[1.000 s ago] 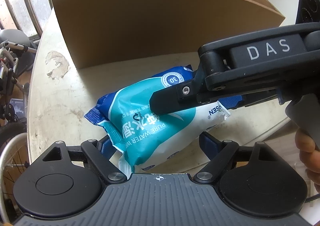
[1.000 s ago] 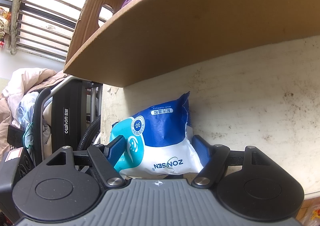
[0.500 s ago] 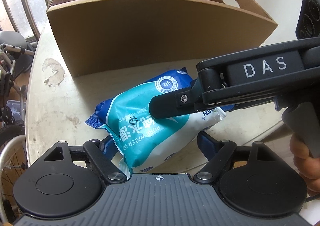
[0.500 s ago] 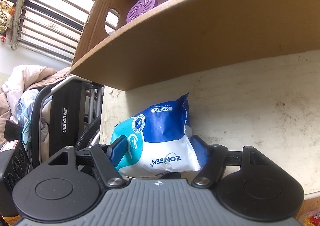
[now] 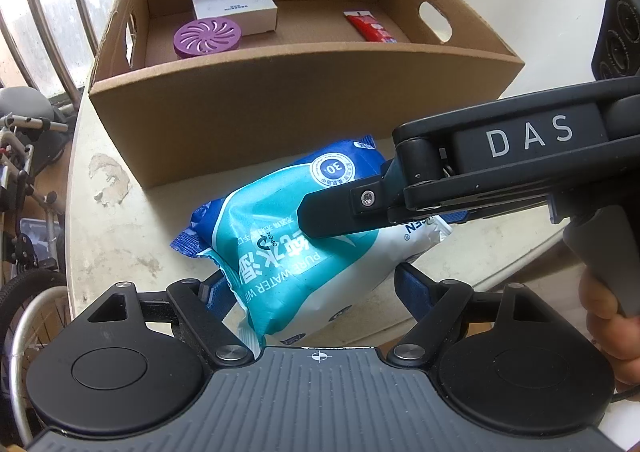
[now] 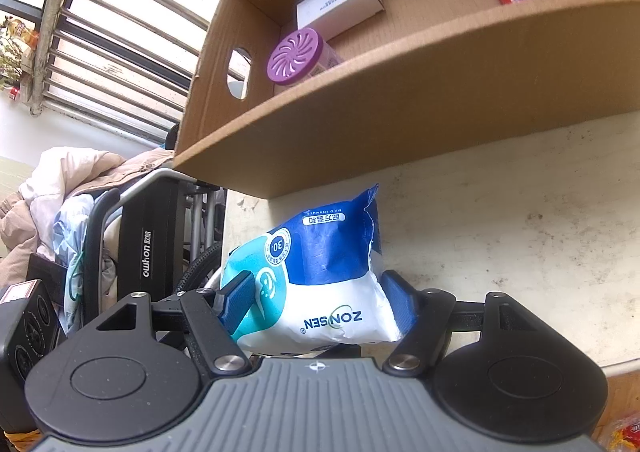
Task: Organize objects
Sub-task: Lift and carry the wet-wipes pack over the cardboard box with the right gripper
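- the wipes pack [image 6: 320, 284] carries "zonsen" on its white end, upside down in the right wrist view.
- a round badge on the pack reads "30".
- its blue end shows "mild formula" above a small chinese label.
- in the left wrist view the pack's [image 5: 296, 248] teal face reads "pure water wi…", "open" by an arrow, and large chinese characters.
- the right gripper [image 5: 340, 214] bears "das" on its body.
- a black chair back [image 6: 146, 252] reads "cuwhon".

Both grippers (left [image 5: 308, 288], right [image 6: 316, 300]) now carry the pack [image 5: 304, 244] higher, so the box [image 5: 280, 108] interior shows.
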{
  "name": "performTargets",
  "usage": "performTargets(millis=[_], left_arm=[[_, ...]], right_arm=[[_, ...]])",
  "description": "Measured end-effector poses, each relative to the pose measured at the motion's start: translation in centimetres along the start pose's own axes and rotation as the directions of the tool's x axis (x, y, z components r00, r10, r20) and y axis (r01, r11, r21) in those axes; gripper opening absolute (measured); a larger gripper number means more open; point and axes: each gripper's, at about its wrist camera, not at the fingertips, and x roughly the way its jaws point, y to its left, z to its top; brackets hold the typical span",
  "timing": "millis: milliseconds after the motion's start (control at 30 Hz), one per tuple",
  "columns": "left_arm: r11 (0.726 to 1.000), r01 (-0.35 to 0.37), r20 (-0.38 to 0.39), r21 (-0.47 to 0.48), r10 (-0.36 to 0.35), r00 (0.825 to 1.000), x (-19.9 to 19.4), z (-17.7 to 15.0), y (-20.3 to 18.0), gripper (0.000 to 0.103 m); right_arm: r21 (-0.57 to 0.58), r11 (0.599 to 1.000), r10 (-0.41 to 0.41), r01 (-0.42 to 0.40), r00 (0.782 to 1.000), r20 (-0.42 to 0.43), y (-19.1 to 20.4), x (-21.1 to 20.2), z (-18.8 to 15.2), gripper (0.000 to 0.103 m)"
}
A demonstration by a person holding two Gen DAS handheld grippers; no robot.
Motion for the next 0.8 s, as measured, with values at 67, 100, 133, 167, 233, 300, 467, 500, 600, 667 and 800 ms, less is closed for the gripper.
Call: performTargets(millis=[67,100,133,167,233,300,467,500,600,667,800], left_arm=[[1.000,-0.003,0.005,-0.001,0.003,1.000,-0.9,-0.2,0.3,0.081],[1.000,-0.006,0.007,0.000,0.006,1.000,-1.0,0.1,0.0,0.081],[1.000,-0.009,0.010,0.001,0.009,1.000,0.3,1.2,-1.4,0.081],[1.000,-0.012,0.012,0.004,0.012,1.000,0.3,1.7,-1.9,0.081],[1.000,-0.018,0.018,0.011,0.018,1.000,-0.2,2.2,-2.2,0.081],[1.000,-0.024,0.025,0.019,0.024,0.999,-1.5,2.3,-2.3,0.081],[0.999,-0.037,0.047,0.037,0.035,0.998,-4.6,3.3,-1.5,0.081],[0.999,-0.038,0.052,0.039,0.036,0.998,-5.3,3.2,-1.4,0.081],[0.998,-0.038,0.068,0.045,0.035,0.997,-6.4,3.9,-2.2,0.081],[0.998,-0.039,0.079,0.050,0.035,0.996,-7.3,4.1,-2.4,0.081],[0.998,-0.040,0.097,0.053,0.035,0.995,-7.7,6.1,-2.3,0.081]], right_arm=[[-0.005,1.000,0.002,-0.002,1.000,0.005,0.5,-0.7,0.1,0.073],[-0.007,1.000,0.004,-0.004,1.000,0.008,0.8,-1.0,0.2,0.073],[-0.007,1.000,0.006,-0.006,1.000,0.011,1.1,-1.4,0.3,0.073],[-0.008,1.000,0.009,-0.009,1.000,0.015,1.4,-1.9,0.3,0.073],[-0.009,1.000,0.016,-0.016,1.000,0.023,1.9,-2.9,0.5,0.073],[-0.009,1.000,0.023,-0.022,0.999,0.033,2.4,-3.8,0.6,0.073],[-0.019,0.999,0.036,-0.035,0.998,0.059,4.1,-6.2,1.1,0.073],[-0.021,0.999,0.037,-0.036,0.997,0.064,4.5,-6.7,1.1,0.073],[-0.029,0.999,0.038,-0.036,0.996,0.083,5.4,-8.0,1.4,0.073],[-0.032,0.999,0.039,-0.036,0.995,0.094,5.9,-8.8,1.6,0.073],[-0.044,0.998,0.041,-0.036,0.992,0.116,6.6,-10.1,2.4,0.073]])
